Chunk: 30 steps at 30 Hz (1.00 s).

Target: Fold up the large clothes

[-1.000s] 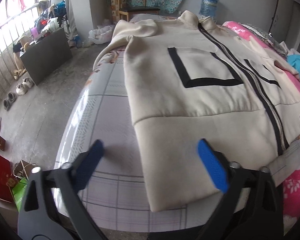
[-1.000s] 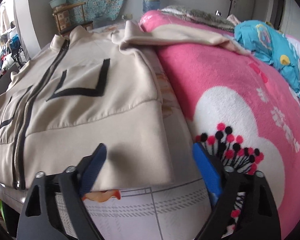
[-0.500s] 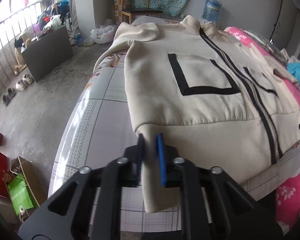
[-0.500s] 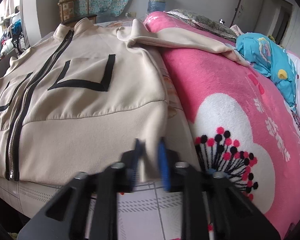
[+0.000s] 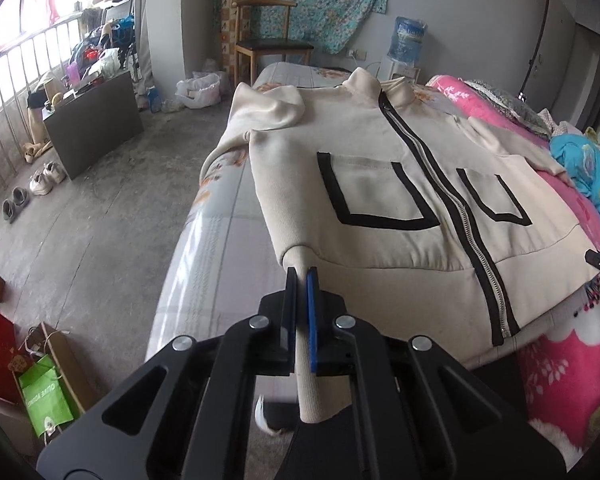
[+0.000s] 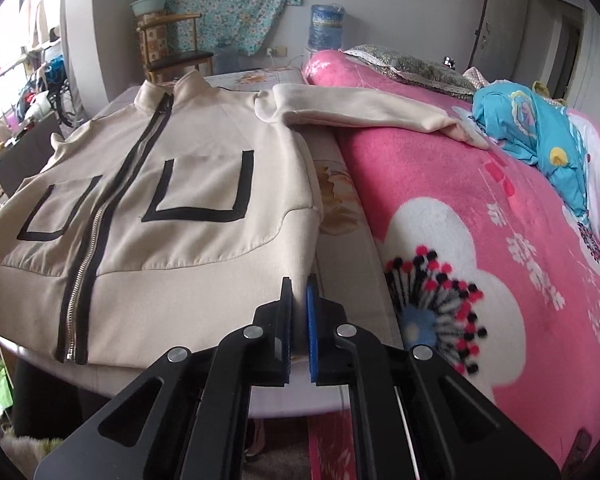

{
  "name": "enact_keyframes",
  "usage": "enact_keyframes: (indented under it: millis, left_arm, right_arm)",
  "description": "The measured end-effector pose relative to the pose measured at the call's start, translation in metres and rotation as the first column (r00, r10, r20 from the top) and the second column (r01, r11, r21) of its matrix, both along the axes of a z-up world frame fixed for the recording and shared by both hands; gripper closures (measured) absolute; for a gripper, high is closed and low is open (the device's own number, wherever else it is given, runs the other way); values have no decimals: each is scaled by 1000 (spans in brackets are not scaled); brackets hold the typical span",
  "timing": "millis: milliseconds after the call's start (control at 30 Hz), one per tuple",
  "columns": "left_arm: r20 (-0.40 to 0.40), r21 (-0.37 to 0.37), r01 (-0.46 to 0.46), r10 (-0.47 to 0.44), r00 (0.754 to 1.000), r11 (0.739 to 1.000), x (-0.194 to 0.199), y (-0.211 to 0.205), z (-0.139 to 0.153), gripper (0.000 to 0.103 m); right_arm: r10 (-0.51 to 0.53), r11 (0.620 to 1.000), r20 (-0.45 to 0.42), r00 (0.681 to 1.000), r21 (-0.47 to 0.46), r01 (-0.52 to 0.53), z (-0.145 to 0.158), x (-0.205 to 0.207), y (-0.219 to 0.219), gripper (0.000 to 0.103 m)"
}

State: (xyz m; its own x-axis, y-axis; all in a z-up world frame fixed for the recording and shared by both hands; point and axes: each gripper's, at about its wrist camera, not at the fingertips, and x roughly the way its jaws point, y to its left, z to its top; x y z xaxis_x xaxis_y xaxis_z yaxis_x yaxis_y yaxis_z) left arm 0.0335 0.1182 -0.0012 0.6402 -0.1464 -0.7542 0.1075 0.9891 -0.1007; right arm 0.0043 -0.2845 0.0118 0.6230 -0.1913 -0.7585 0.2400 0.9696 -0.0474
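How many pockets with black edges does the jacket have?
2. One pocket sits left of the zipper in the left wrist view, the other pocket right of it. None seems hidden.

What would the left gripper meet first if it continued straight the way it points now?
The left gripper, already shut on the hem, would probably run first into the cream jacket on the bed, around its left black-trimmed pocket; depth is unclear.

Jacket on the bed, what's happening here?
A person is folding a cream zip-up jacket spread front-up on the bed. The left tongs are clamped on one bottom hem corner, the right tongs on the other; both have just closed on the fabric, and the corners are raised off the bed. One sleeve lies out across the pink blanket. No fold is made yet.
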Motion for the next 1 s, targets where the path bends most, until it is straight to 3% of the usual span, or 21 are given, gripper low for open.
enact_keyframes:
  millis: [267,467,533,600,800,1000]
  left_arm:
    - [-88,11,-17,18,996,1000,-44,15,-2,99]
    - [-170,20,-67,70,983,998,-33,17,-14,92]
    - [-157,42,-84,89,984,996,-32,16,-10,85]
    - [-143,56,-94,101,985,994,-33,16,-7,68]
    - [-119,80,-125,134,984,989,-24,16,0,61]
    - [-126,106,-134,147,981,985,-4,19,1,53]
  right_arm:
    - [-14,999,-46,999,42,16,-13,-55,5,97]
    - [-21,999,-124,992,42,27,-39,-54,2,95]
    - [-17,999,-132,991,42,22,-36,-55,1,86]
    - [-10,999,-127,992,29,14,-26,-55,3,66]
    - [43,999,-83,996,19,-42,4,-40,24,37]
    - [155,988,-46,987,-9,-156,22,6,70,14]
